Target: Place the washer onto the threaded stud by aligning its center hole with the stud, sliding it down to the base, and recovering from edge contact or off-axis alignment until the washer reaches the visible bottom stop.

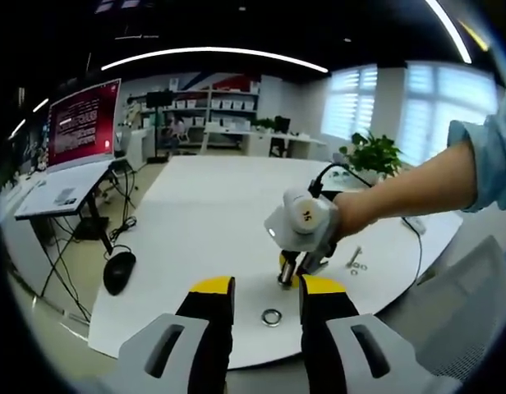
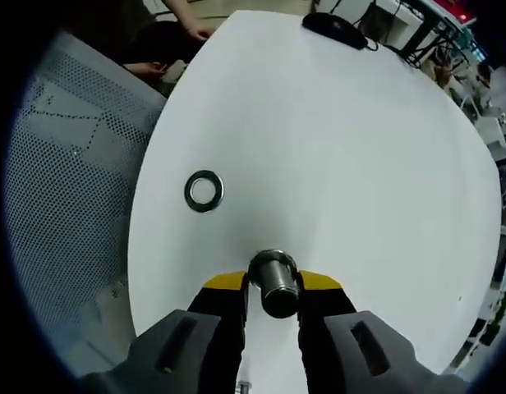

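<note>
A steel washer (image 1: 272, 317) lies flat on the white table (image 1: 204, 213), just beyond the gap between my left gripper's (image 1: 268, 289) yellow-tipped jaws. Those jaws stand open with nothing between them. The right gripper (image 1: 291, 275) comes in from the right, held by a hand, and points down at the table just past the washer. In the right gripper view, my right gripper (image 2: 279, 286) is shut on a short metal stud (image 2: 274, 283), seen end-on and standing over the table (image 2: 335, 148). There the washer (image 2: 204, 190) lies to the upper left, apart from the stud.
A black mouse (image 1: 119, 271) sits near the table's left edge and shows again as the mouse (image 2: 335, 29) at the far end. A loose bolt and small washers (image 1: 356, 263) lie to the right. A grey mesh chair (image 2: 64, 164) stands beside the table edge. A cable (image 1: 417, 246) crosses the right side.
</note>
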A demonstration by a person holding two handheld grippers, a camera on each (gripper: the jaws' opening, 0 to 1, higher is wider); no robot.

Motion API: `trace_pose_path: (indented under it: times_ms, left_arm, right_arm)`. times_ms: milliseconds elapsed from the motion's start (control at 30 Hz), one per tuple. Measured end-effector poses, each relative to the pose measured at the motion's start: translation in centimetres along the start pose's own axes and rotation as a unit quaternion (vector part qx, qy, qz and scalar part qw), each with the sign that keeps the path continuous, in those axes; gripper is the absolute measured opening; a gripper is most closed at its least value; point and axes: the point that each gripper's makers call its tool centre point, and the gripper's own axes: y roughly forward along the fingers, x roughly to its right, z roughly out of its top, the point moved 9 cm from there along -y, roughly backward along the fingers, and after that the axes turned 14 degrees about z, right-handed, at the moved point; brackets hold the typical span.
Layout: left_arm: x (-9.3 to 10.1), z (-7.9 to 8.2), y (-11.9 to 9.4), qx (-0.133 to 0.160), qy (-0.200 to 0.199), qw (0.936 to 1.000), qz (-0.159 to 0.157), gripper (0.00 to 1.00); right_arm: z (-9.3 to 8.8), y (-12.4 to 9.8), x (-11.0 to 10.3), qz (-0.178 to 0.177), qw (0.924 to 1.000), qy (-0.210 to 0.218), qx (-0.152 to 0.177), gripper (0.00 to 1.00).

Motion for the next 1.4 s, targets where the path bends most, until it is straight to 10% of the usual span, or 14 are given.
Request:
trace_pose_path:
  times_ms: [633, 1400]
  left_arm:
    - [-0.2, 0.2, 0.1, 0.007, -0.005, 1.0, 0.0, 0.26]
    - [-0.3, 0.3, 0.0, 0.01, -0.002, 0.9999, 0.006, 0.2]
  right_arm:
    - [3.7, -3.2, -2.9, 0.021, 0.9942, -0.045, 0.096, 0.39]
    - [5.4, 1.8, -4.0, 0.053, 0.994, -0.004, 0.096, 0.36]
